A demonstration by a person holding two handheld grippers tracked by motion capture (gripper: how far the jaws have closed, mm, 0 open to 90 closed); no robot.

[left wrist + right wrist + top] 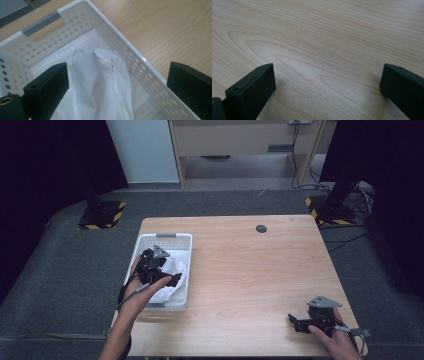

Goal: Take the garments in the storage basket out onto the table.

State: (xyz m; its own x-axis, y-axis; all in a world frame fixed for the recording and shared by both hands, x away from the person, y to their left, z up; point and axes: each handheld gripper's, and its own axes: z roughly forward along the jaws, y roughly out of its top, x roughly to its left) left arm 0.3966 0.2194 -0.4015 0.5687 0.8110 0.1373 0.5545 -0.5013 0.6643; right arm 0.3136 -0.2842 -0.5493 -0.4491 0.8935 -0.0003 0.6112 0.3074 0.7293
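Observation:
A white perforated basket [169, 240] stands at the left of the wooden table, and a crumpled white cloth [175, 270] lies inside it. My left gripper [172, 279] hovers over the basket, open. In the left gripper view the cloth [100, 82] rises in a peak between the two wide-apart jaws, touching neither, with the basket wall [130, 60] running under the right jaw. My right gripper [295, 322] rests low at the table's front right corner, open, with bare wood [324, 62] between its jaws.
The wooden table [250, 270] has a small dark round cap [261, 228] near its far edge. Beyond the table lie grey carpet, two stand bases with yellow-black tape [102, 215] and loose cables [350, 195] at the far right.

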